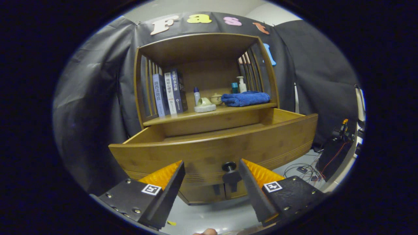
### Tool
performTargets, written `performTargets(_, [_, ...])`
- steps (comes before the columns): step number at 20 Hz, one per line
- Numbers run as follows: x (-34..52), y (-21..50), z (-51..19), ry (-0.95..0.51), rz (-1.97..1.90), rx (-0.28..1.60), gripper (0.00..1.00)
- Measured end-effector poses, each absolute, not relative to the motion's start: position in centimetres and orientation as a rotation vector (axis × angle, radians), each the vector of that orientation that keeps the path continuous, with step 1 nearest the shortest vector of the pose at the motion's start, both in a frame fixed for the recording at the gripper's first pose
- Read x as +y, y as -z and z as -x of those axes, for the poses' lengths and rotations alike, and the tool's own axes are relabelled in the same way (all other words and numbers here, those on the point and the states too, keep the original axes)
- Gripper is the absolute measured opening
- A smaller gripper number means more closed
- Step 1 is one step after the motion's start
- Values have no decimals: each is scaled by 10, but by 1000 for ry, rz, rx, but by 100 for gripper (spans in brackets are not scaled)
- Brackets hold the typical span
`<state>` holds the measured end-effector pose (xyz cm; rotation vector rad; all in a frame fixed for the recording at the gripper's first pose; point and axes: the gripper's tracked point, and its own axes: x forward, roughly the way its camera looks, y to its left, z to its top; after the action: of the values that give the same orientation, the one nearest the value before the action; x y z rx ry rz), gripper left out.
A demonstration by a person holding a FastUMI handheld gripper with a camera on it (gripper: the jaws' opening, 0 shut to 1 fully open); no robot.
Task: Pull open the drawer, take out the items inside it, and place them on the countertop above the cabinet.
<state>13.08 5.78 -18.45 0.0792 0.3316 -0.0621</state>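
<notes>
Bamboo drawer [215,147] stands pulled out in the middle of the frame, its long front running left-right, its dark knob [229,167] just ahead of my gripper [211,182], whose fingers gape wide, holding nothing, below the opening.

Well beyond the fingers, three books [169,93] stand upright together, with a folded blue towel [245,98] lying off to their right. Between them sit a small bottle [196,95] and a pale dish [205,105]; cables [302,169] sprawl on the floor, right.
</notes>
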Motion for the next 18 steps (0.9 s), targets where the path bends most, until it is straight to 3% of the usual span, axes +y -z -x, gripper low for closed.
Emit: performTargets(18, [52, 194, -147, 86, -33, 348, 98])
